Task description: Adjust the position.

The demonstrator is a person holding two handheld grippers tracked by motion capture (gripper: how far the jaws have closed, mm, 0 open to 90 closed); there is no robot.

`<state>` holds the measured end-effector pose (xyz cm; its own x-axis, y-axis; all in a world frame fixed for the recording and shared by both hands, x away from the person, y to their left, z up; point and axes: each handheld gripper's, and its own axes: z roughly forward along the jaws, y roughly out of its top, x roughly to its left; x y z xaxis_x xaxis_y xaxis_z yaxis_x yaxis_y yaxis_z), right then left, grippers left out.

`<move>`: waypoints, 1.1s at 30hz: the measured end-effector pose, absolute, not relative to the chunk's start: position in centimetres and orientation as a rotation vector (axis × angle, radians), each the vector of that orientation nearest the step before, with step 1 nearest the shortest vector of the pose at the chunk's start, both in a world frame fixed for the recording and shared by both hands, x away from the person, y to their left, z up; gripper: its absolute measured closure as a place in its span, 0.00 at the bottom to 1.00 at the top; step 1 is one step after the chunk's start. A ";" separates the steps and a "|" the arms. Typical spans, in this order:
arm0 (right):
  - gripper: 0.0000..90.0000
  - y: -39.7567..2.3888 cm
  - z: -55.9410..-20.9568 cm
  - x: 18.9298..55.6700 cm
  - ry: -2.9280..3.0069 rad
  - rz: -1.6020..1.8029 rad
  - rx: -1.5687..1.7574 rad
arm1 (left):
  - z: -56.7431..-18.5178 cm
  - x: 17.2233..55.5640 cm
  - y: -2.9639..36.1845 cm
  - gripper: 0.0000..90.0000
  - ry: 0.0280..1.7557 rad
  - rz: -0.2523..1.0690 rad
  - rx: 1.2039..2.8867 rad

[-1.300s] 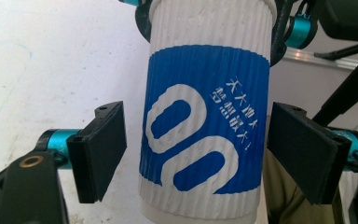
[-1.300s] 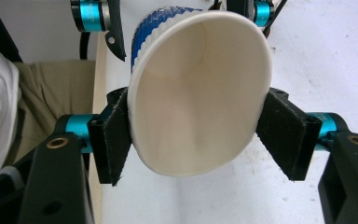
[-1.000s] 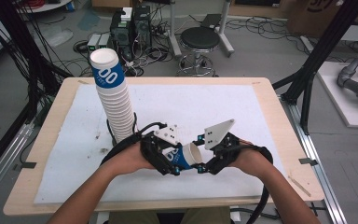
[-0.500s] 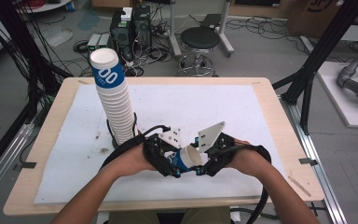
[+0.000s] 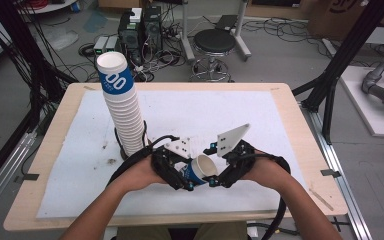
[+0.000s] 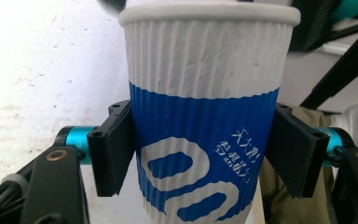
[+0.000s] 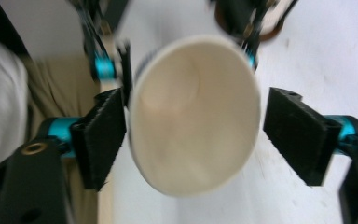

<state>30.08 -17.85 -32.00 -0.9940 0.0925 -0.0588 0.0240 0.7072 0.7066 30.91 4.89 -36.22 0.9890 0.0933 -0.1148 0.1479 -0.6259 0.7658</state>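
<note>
The paper cup (image 5: 200,171) lies tipped on its side between the two grippers, its blue-and-white ribbed wall held by the left gripper (image 5: 187,180) and its open mouth turned toward the right gripper (image 5: 215,180). In the left gripper view the cup (image 6: 205,140) stands between the black pads (image 6: 114,149), both pressed against its blue band — a clench on the cup, the jaws having just eased a little wider. In the right gripper view the rim and pale, empty inside of the cup (image 7: 191,121) sit between that gripper's jaws, which have just been opening; the pad (image 7: 300,133) at the right of that view stands clear of the rim, and the other is just beside it — released.

Beyond the left gripper, away from the person, rises a tall stack of cups (image 5: 125,110), nested one in another, leaning slightly. Both stand over a white sheet (image 5: 280,115) spread on the wooden table (image 5: 300,110). Past the table, on the grey floor, are a round black stool (image 5: 215,42), computer boxes (image 5: 137,30) and loose cables.
</note>
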 end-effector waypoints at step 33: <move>0.23 -27.8 -35.8 30.5 2.310 1.505 0.719 | -39.8 32.2 9.7 0.27 0.421 0.236 1.689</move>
